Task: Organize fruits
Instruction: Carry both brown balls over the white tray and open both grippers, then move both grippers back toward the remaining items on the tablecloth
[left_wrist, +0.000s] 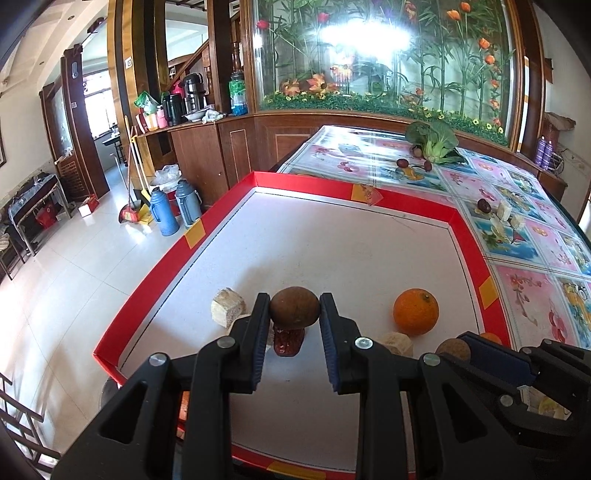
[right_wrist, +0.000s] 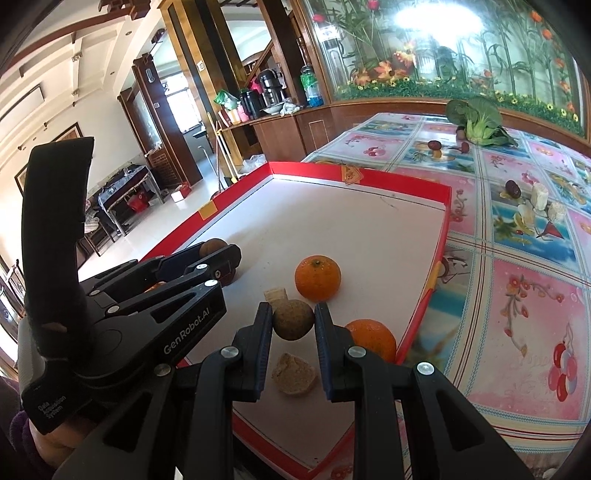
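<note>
My left gripper (left_wrist: 294, 310) is shut on a brown round fruit (left_wrist: 294, 306), held just above the white floor of a red-rimmed tray (left_wrist: 465, 236). My right gripper (right_wrist: 293, 319) is shut on a tan round fruit (right_wrist: 293, 319) over the same tray. An orange (left_wrist: 415, 311) sits in the tray right of the left gripper; it also shows in the right wrist view (right_wrist: 317, 277). A second orange (right_wrist: 373, 339) lies by the tray's right wall. Pale cut pieces (left_wrist: 228, 312) (right_wrist: 294, 373) and a dark red piece (left_wrist: 289, 341) lie in the tray.
On the flowered tablecloth (right_wrist: 517, 295) beyond the tray lie a leafy green vegetable (left_wrist: 434, 142), small dark fruits (left_wrist: 484, 205) and pale chunks (right_wrist: 539, 195). The tray's left side hangs by the table edge over a tiled floor (left_wrist: 74, 277) with thermos flasks (left_wrist: 162, 212).
</note>
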